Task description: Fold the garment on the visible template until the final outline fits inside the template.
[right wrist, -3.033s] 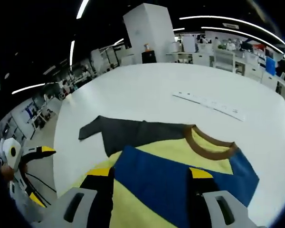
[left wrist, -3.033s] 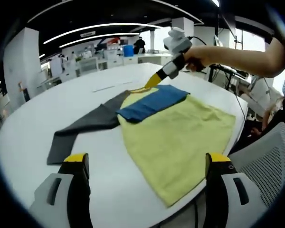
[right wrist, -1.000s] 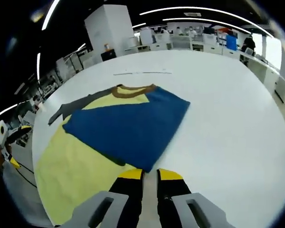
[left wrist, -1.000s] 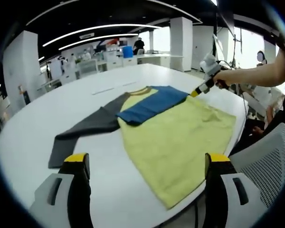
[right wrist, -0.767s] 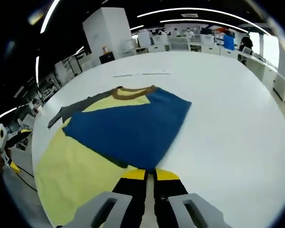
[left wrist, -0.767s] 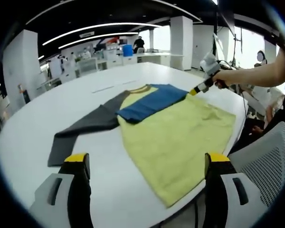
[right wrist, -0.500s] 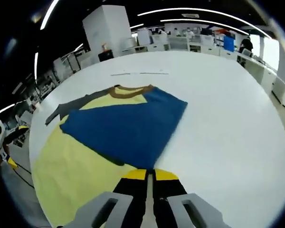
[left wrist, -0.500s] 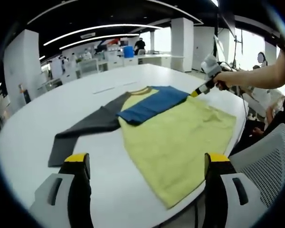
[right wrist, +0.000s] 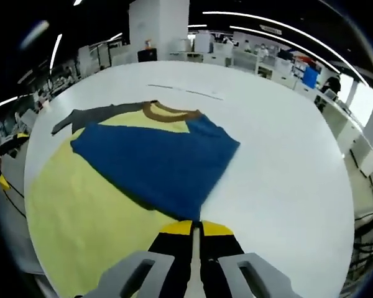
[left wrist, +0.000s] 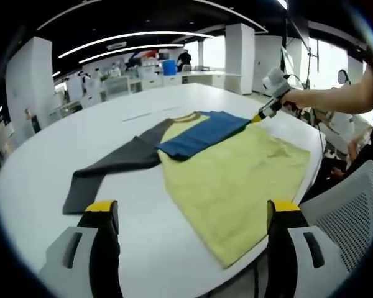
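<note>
Shirt (left wrist: 236, 174), centre frame: blue sleeve (right wrist: 155, 164) folded inward to narrow it. My left tongs (left wrist: 189, 214) wide (idle); right tongs (right wrist: 196, 231) pinched together, whether on cloth I cannot tell.

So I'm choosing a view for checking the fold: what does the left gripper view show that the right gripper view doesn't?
Left gripper view: the right gripper held by a hand at the shirt's far edge, and the left gripper, open. Right gripper view: the right gripper's jaws shut, right at the shirt's edge. Both: the yellow shirt, its blue sleeve folded across it, the grey sleeve spread out, the white table.
</note>
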